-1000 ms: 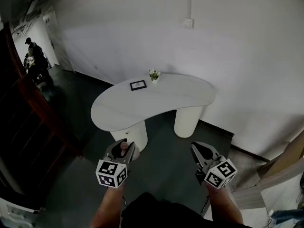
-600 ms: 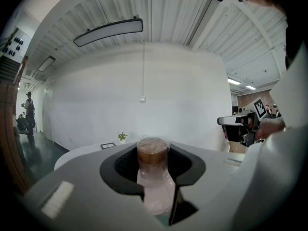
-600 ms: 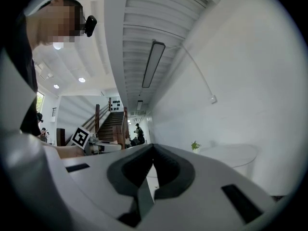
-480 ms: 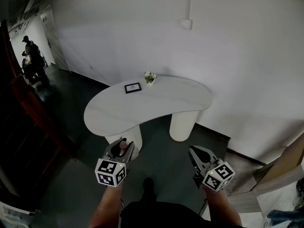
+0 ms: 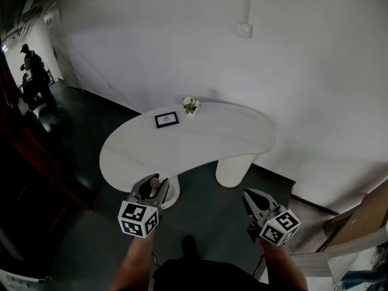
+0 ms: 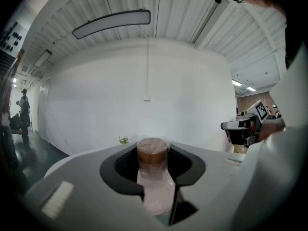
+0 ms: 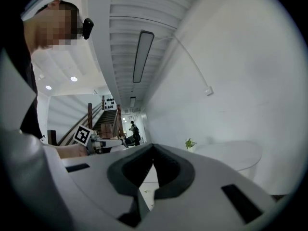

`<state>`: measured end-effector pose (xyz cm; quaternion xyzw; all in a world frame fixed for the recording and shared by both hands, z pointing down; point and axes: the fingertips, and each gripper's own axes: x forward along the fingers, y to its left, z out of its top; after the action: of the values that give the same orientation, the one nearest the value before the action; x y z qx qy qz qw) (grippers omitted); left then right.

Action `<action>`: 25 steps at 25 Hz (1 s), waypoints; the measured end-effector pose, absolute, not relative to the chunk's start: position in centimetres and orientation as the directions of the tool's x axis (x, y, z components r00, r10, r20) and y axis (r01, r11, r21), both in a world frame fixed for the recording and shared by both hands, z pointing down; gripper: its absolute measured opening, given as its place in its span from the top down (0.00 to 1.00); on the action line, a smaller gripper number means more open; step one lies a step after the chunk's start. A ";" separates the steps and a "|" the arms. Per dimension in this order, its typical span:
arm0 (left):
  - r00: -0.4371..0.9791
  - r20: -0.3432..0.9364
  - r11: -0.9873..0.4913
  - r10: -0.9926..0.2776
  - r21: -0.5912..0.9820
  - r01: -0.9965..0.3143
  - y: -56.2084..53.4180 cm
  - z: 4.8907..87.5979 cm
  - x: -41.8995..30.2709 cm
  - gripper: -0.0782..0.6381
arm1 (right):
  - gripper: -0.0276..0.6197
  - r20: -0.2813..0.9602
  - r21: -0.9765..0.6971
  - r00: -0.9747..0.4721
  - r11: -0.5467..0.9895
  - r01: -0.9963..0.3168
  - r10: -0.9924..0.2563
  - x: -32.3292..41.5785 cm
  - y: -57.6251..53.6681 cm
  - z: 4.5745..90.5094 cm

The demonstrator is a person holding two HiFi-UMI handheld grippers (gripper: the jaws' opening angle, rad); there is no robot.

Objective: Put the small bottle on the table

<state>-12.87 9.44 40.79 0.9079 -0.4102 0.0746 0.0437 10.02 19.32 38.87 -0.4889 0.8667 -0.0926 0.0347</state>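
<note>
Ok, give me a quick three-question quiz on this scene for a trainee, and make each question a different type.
1. True or false: the small bottle already stands on the white table.
2. Multiple choice: what lies on the table near the small flowers? A) a framed picture B) a mug C) a laptop
3. Short answer: what is between the jaws of the right gripper?

Key
1. False. It is clamped in the left gripper, short of the table.
2. A
3. Nothing. Its jaw tips meet with no object between them.
</note>
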 end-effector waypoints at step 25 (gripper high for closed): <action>0.658 0.190 -0.667 -0.729 0.018 -0.745 -10.3 42.7 -16.7 0.70 | 0.94 0.128 -0.256 -0.551 0.510 -0.821 -0.824 6.4 -3.1 42.4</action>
<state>-16.67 -10.29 42.66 0.9092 -0.4052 0.0834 0.0471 6.40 -3.06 42.44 -0.4736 0.8688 -0.1445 0.0053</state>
